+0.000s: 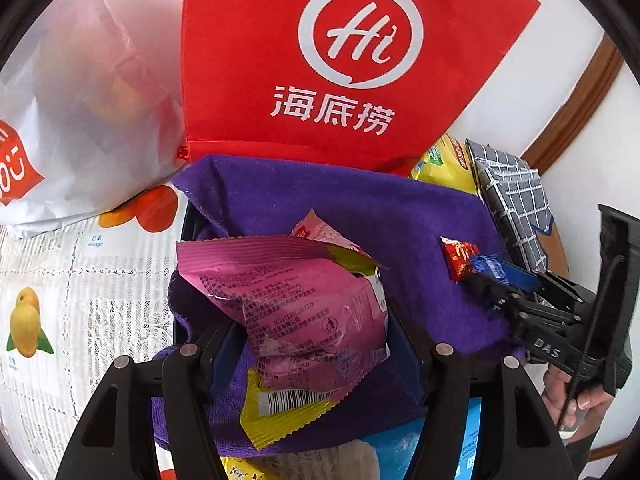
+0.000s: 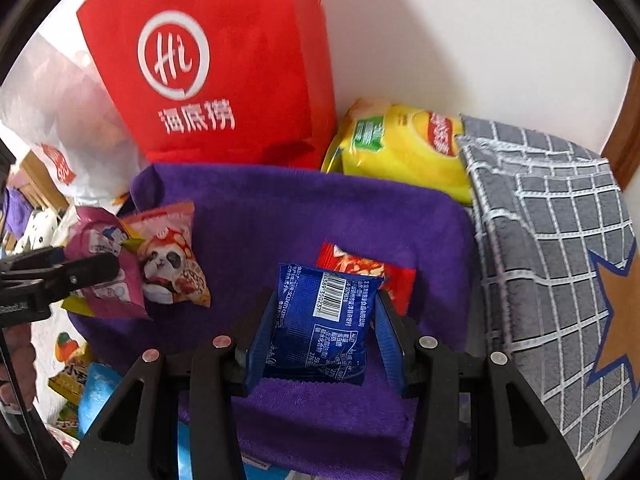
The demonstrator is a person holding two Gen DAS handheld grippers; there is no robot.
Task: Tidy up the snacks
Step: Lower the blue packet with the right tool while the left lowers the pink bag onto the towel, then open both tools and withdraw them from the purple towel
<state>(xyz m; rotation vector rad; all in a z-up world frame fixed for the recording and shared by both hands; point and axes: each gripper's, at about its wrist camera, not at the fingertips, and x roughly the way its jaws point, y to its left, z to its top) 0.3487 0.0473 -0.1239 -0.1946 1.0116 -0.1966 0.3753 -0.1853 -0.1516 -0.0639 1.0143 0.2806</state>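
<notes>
My left gripper (image 1: 310,332) is shut on a magenta and yellow snack packet (image 1: 296,312) and holds it over the purple cloth (image 1: 320,200). A pink panda packet (image 2: 172,260) lies on the cloth just behind it. My right gripper (image 2: 320,332) is shut on a blue snack packet (image 2: 324,320) above the purple cloth (image 2: 280,216). A red snack packet (image 2: 368,272) lies on the cloth just beyond the blue one. In the left wrist view the right gripper (image 1: 492,276) shows at the right with the blue packet (image 1: 490,266) beside the red packet (image 1: 460,256).
A red Haidilao bag (image 1: 320,60) stands behind the cloth against a white wall. A white plastic bag (image 1: 80,100) sits at left. A yellow chip bag (image 2: 400,148) and a grey checked cloth (image 2: 560,240) lie at right. More snacks (image 2: 76,380) lie on the fruit-print tablecloth (image 1: 60,280).
</notes>
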